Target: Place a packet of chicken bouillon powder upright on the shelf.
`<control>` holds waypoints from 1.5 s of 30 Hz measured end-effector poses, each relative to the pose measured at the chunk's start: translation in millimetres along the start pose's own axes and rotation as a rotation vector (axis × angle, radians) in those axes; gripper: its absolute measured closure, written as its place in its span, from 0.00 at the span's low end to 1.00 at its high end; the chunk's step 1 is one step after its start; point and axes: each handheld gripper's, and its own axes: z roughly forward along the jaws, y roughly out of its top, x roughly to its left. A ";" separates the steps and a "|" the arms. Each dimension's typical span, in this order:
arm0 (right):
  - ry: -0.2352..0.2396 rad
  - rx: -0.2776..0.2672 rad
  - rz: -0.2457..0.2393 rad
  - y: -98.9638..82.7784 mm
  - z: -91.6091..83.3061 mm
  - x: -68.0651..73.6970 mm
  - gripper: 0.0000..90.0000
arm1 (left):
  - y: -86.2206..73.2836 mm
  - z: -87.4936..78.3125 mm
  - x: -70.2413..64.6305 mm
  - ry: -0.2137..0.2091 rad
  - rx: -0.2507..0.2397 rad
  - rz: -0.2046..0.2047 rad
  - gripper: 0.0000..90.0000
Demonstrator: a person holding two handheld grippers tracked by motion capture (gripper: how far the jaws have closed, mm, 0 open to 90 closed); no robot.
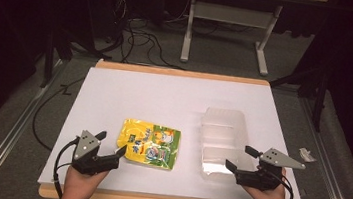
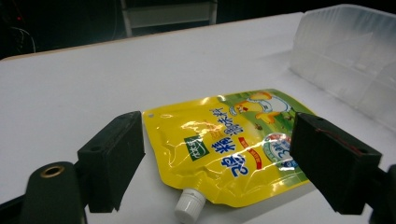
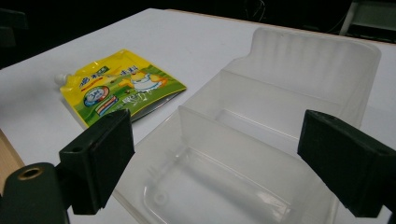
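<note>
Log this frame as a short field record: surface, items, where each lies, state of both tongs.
surface: white table
item 1: yellow spout pouch, lying flat, white cap toward the person
item 2: clear plastic tray, divided into compartments, nothing in it, right of the pouch
left tongs: open, at the pouch's near-left corner, gripping nothing
right tongs: open, at the tray's near end, gripping nothing
contact: none visible

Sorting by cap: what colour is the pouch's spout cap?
White, on the yellow pouch; spout cap clearest in left gripper view.
</note>
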 end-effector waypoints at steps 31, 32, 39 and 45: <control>0.016 -0.020 -0.008 4.3 3.7 -0.9 0.15 | -37.4 16.2 32.2 -0.010 0.212 -0.123 0.45; 0.018 -0.018 -0.009 4.4 4.8 -1.1 0.15 | -39.1 17.8 31.3 -0.015 0.224 -0.115 0.45; 0.021 -0.015 -0.005 4.4 6.7 -0.5 0.16 | -43.7 34.8 27.3 -0.028 0.287 -0.046 0.57; 0.015 -0.015 -0.002 3.5 3.5 -0.7 0.17 | -42.8 46.9 27.7 -0.050 0.313 -0.014 0.67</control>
